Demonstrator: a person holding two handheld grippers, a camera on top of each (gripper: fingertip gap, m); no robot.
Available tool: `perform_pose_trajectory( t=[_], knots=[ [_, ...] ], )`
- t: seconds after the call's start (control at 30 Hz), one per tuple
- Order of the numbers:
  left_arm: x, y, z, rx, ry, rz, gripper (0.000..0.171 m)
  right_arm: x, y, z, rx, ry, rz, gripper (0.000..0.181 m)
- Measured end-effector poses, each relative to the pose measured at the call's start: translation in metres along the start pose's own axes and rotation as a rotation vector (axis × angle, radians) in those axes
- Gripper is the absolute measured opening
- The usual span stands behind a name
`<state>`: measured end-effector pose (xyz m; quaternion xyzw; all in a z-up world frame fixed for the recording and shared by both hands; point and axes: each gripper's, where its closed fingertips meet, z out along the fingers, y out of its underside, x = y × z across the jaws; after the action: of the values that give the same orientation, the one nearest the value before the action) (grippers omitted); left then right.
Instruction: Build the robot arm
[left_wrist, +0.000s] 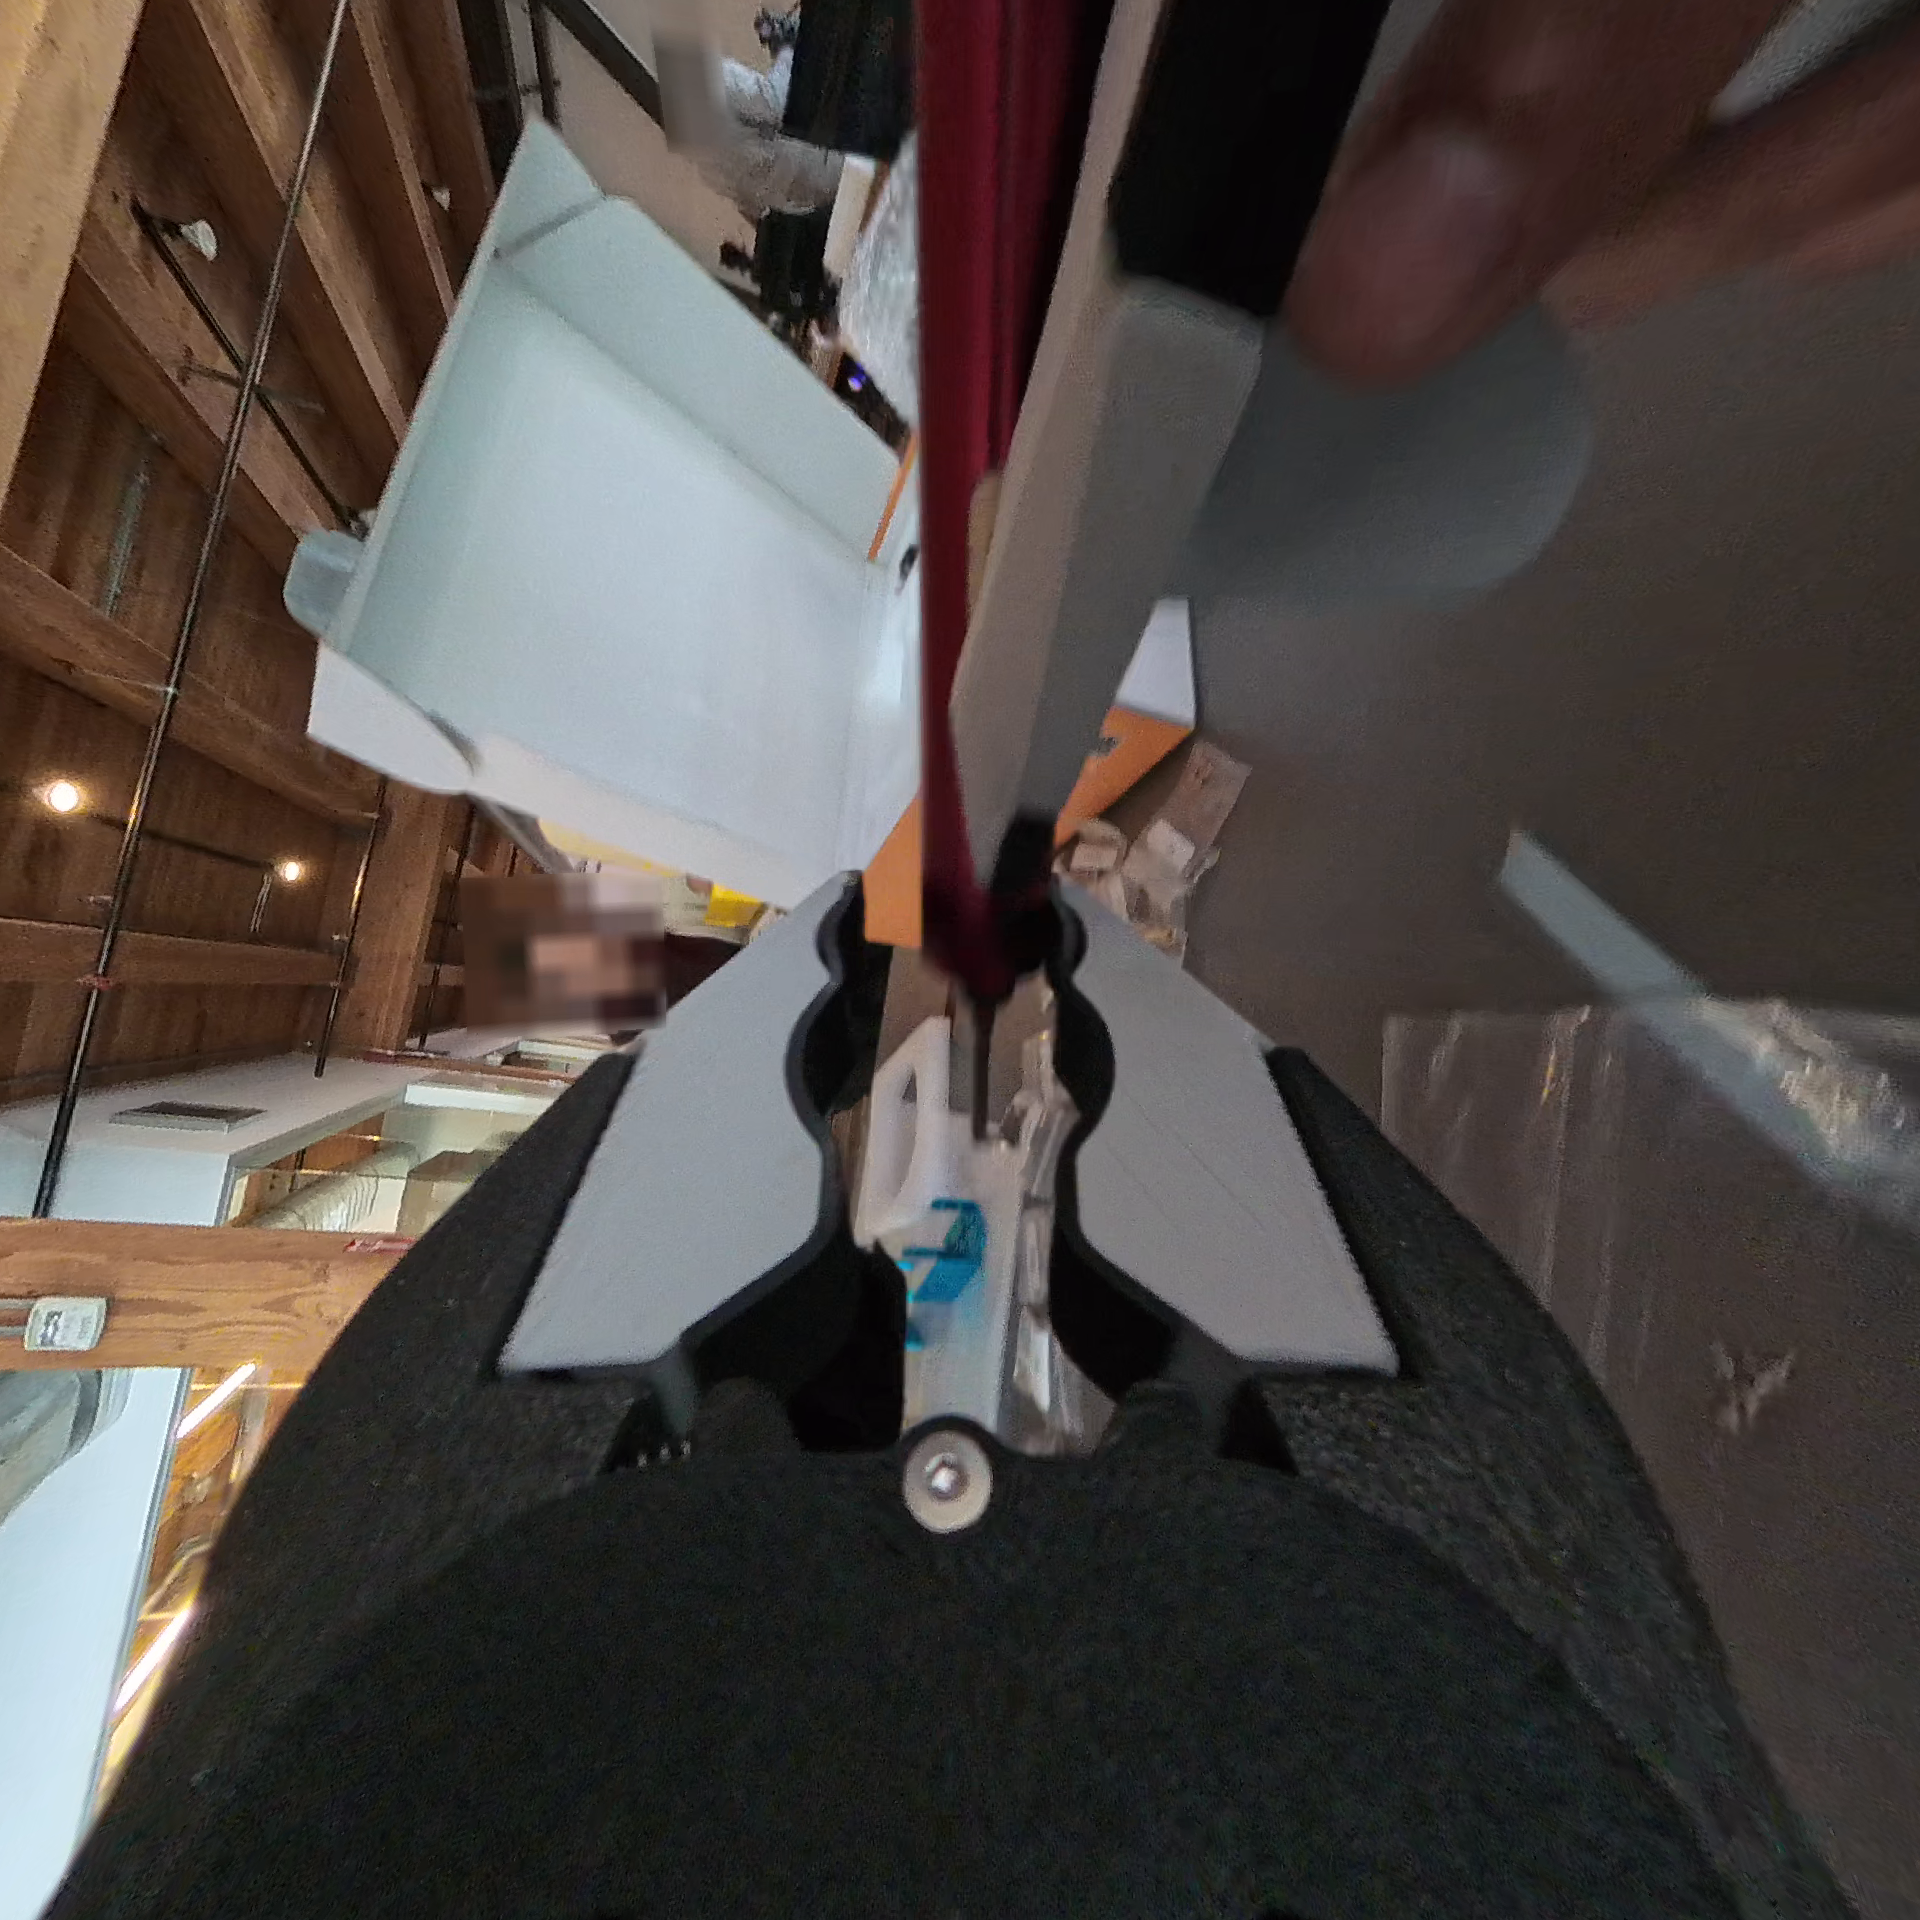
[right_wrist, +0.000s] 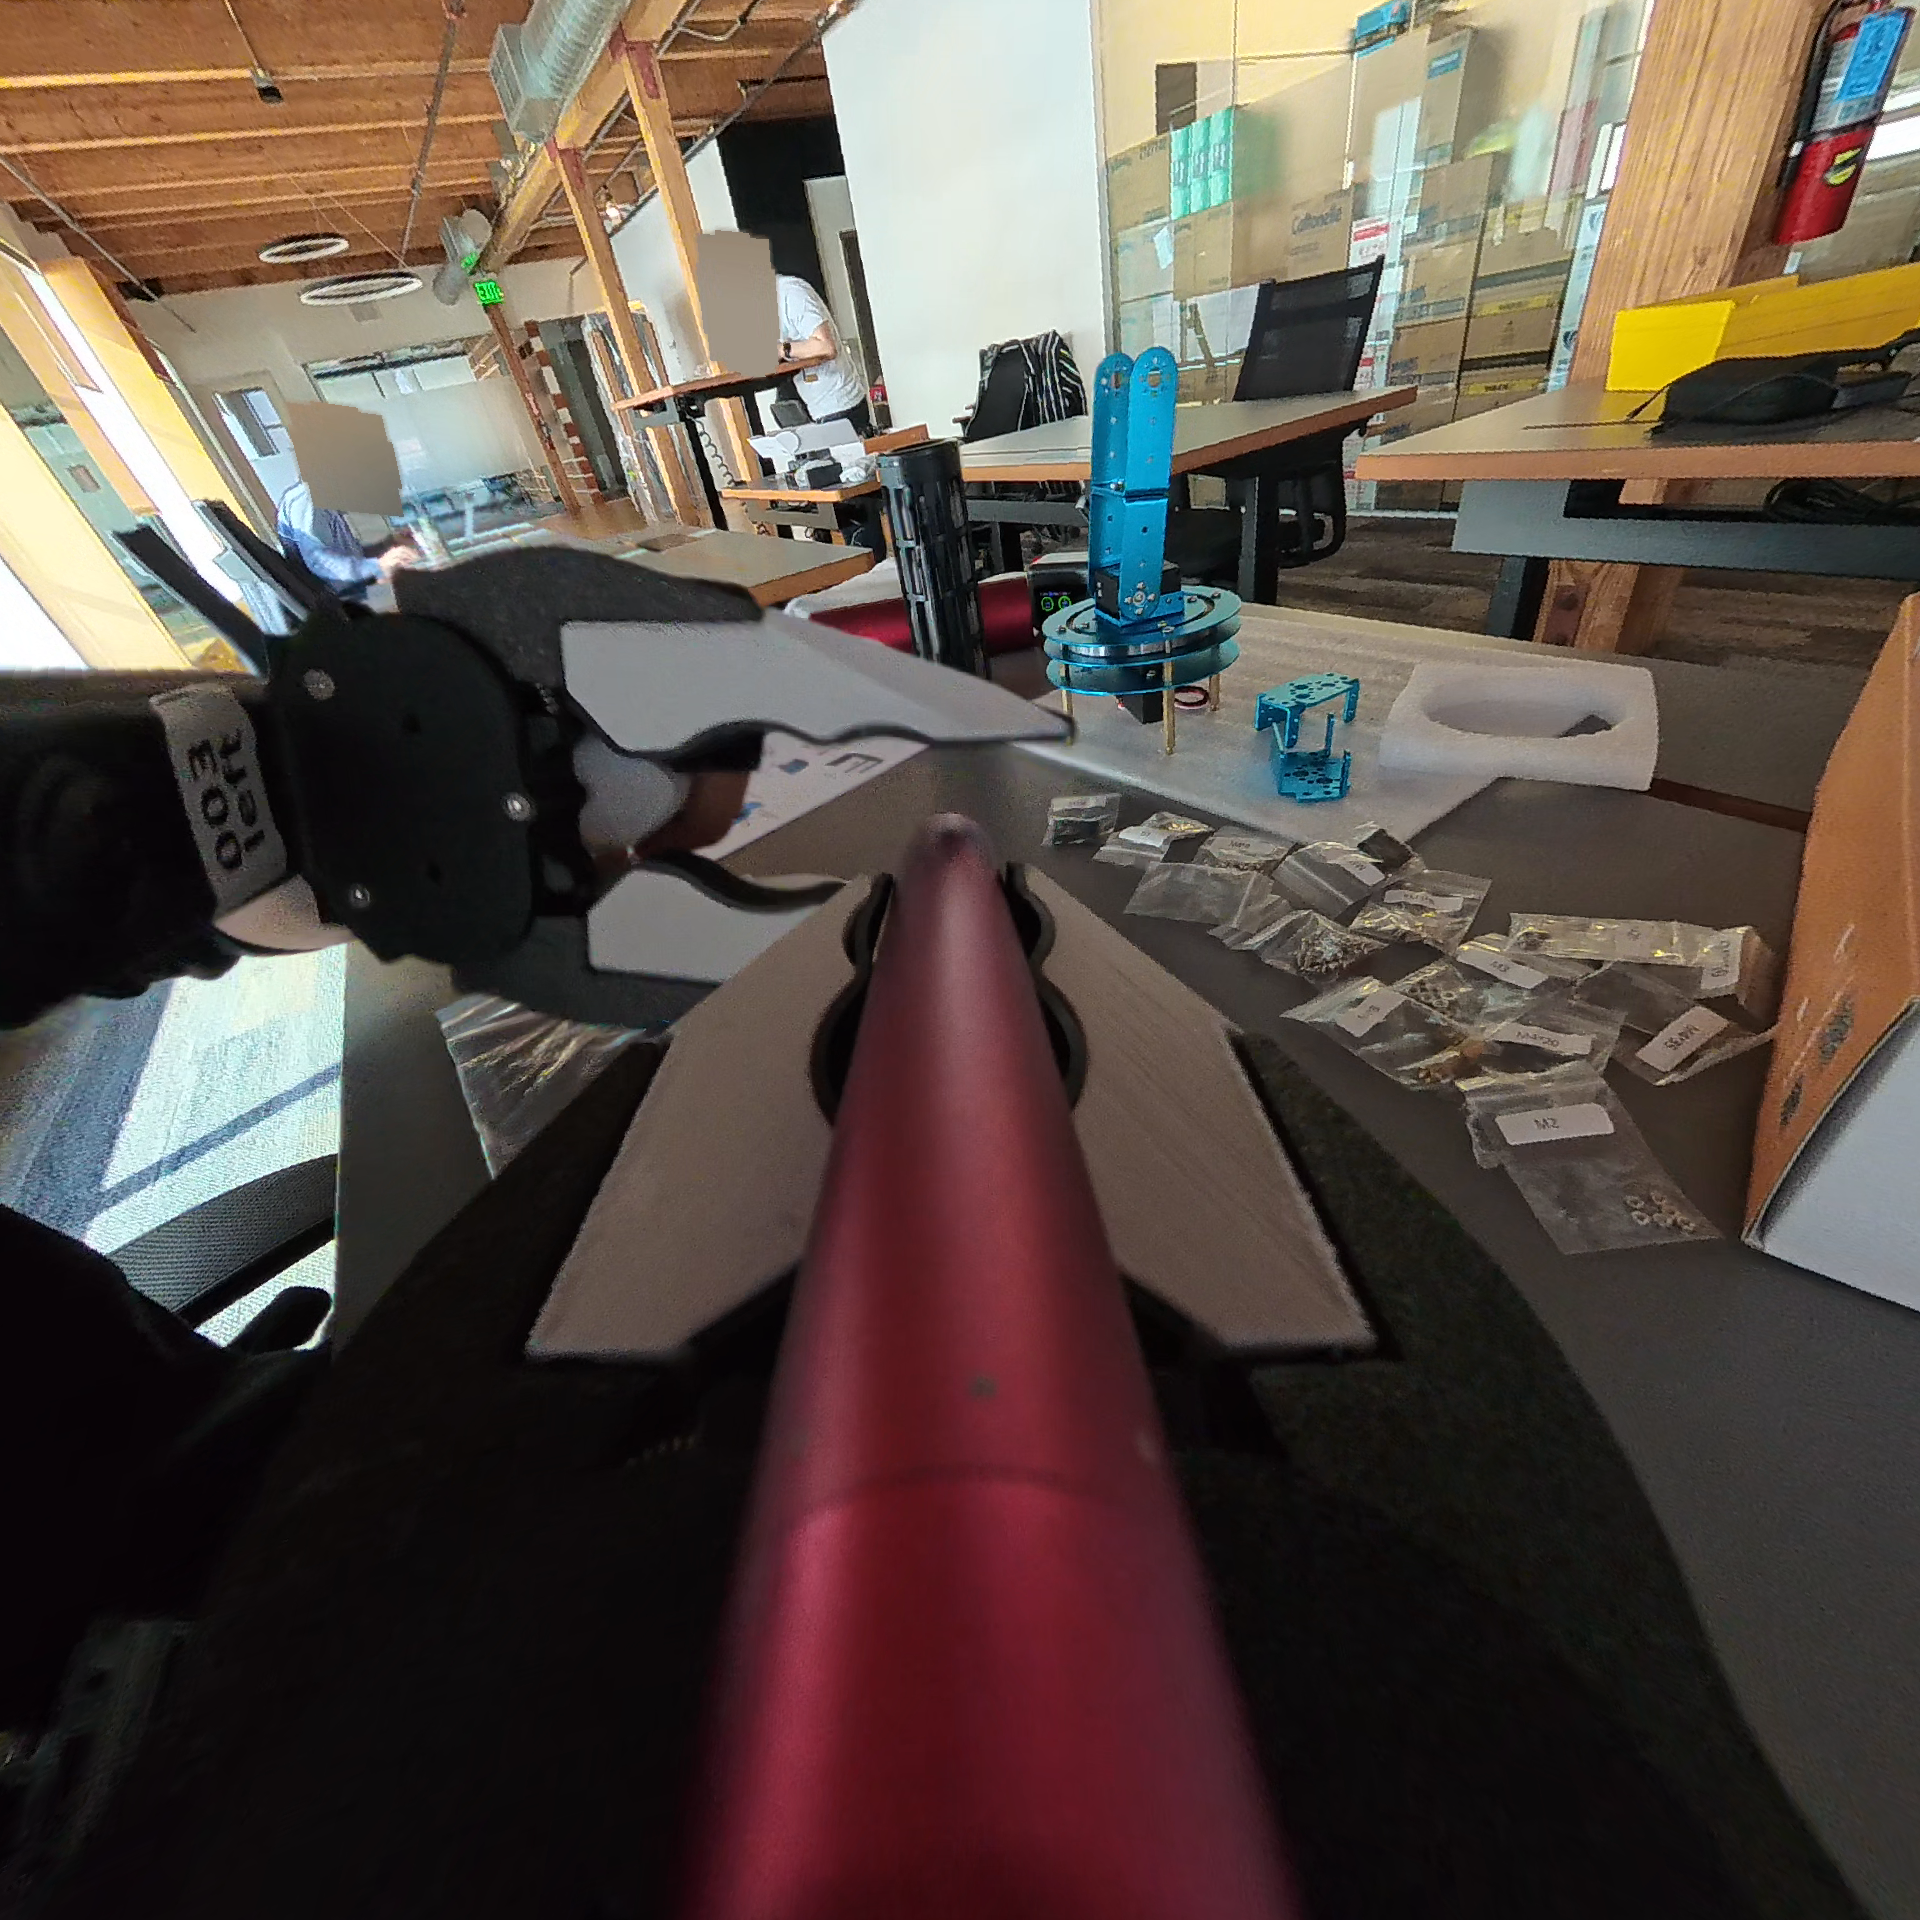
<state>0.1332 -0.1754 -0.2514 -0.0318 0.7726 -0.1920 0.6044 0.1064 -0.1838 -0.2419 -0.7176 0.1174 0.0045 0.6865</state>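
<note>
**Red screwdriver meets small part held between two handheld grippers**

The right gripper (right_wrist: 951, 894) is clamped on a red, tapered screwdriver handle (right_wrist: 935, 1299) that runs forward between its grey fingers, narrowing to a rounded tip just past them. To the left in the right wrist view, the left gripper (right_wrist: 935, 800), held in a black-gloved hand (right_wrist: 94, 831), points across toward the screwdriver's tip; something small and brownish sits between its fingers near their base, too blurred to identify.

Seen from the left wrist view, the left gripper (left_wrist: 956, 935) has its fingers set a little apart, with the red screwdriver (left_wrist: 961, 623) coming down from above and its dark bit reaching into the gap between them. Whether those fingers press on anything cannot be told. Beyond the gap lie a white plastic piece (left_wrist: 909, 1122) and a blue part (left_wrist: 945, 1262) in a clear bag. A grey finger of the right gripper (left_wrist: 1091, 520) flanks the red shaft.

On the grey table (right_wrist: 1558, 1455), clear bags of small hardware (right_wrist: 1455, 966) lie scattered to the right of the grippers. Farther back, on a white foam sheet (right_wrist: 1455, 790), stands a blue metal robot arm on a round base (right_wrist: 1138, 520), with a blue bracket (right_wrist: 1304, 738) just beside it and a black cylinder (right_wrist: 935, 551) to its left. An orange and white cardboard box (right_wrist: 1860, 987) stands at the table's right edge.
</note>
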Motion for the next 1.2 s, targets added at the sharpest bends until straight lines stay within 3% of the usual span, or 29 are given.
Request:
perform_pose_trajectory(
  t=[0.23,0.33,0.47,0.57,0.67,0.87,1.0,1.1,1.2],
  knots=[
    [-0.018,0.089,-0.068,-0.139,0.031,-0.160,0.036,0.001,0.001,0.007,0.013,-0.051,-0.008,0.022],
    [-0.012,0.108,-0.100,-0.151,0.076,-0.283,0.035,-0.005,-0.002,0.015,0.034,-0.089,-0.017,0.022],
    [0.003,0.092,-0.122,-0.085,0.121,-0.372,0.036,-0.023,-0.007,0.031,0.057,-0.168,0.002,0.023],
    [0.005,0.080,-0.122,-0.080,0.079,-0.340,0.036,-0.033,-0.005,0.045,0.042,-0.188,0.001,0.023],
    [0.000,0.085,-0.124,-0.107,0.027,-0.325,0.037,-0.037,-0.008,0.049,0.054,-0.221,0.060,0.023],
    [-0.007,0.117,-0.151,-0.154,0.018,-0.482,0.037,-0.036,-0.006,0.053,0.048,-0.234,0.085,0.023],
    [-0.004,0.115,-0.159,-0.085,0.113,-0.772,0.036,-0.057,-0.011,0.057,0.058,-0.286,0.071,0.021],
    [-0.005,0.089,-0.158,0.074,0.209,-1.078,0.035,-0.084,-0.022,0.061,0.107,-0.329,0.048,0.023],
    [-0.019,0.081,-0.160,0.218,0.221,-1.332,0.031,-0.105,-0.028,0.065,0.150,-0.353,0.030,0.021]
  ],
)
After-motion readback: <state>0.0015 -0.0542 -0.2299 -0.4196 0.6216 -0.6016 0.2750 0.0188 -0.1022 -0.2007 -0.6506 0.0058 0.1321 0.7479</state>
